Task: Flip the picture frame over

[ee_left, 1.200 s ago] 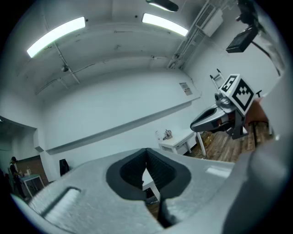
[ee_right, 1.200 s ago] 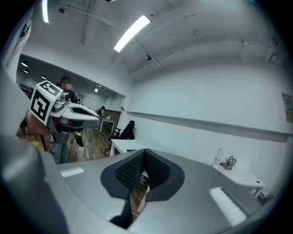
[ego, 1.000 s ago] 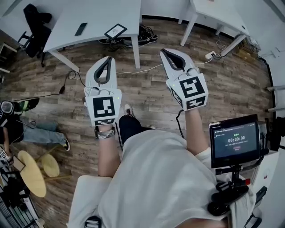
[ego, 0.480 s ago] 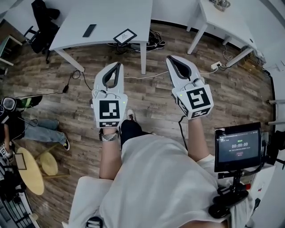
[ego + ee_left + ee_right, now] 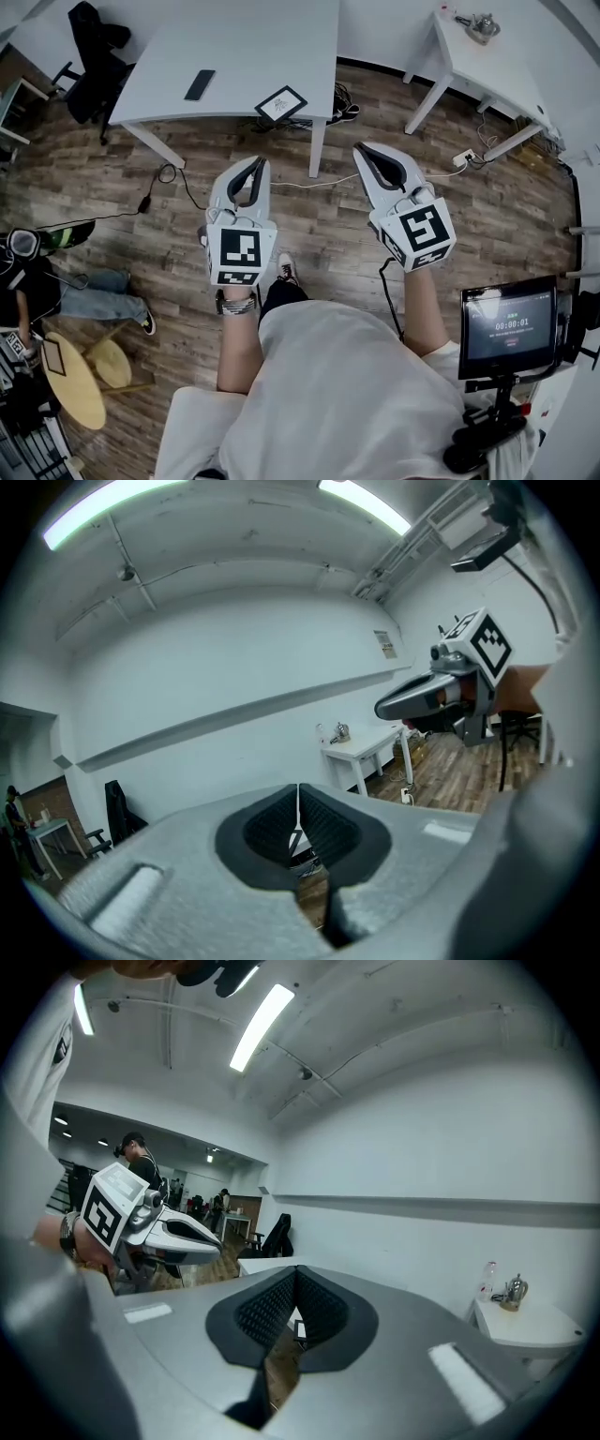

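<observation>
Picture frame lies on the surface ahead of my left tongs and right tongs; both are pinched together, empty.

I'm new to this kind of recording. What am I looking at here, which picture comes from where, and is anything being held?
No robot here: a person in a white shirt holds a two-jaw gripper in each hand. The top-down picture comes from a camera on the person's head; the left gripper shows at its left, the right gripper at its right. The other two pictures come from cameras riding on each gripper, looking along its jaws. In both, the jaws are together with nothing between them, so nothing is held. Ahead stands a white table; on it lie a small picture frame near the front edge and a dark phone. Both grippers are short of it, over the wooden floor.
</observation>
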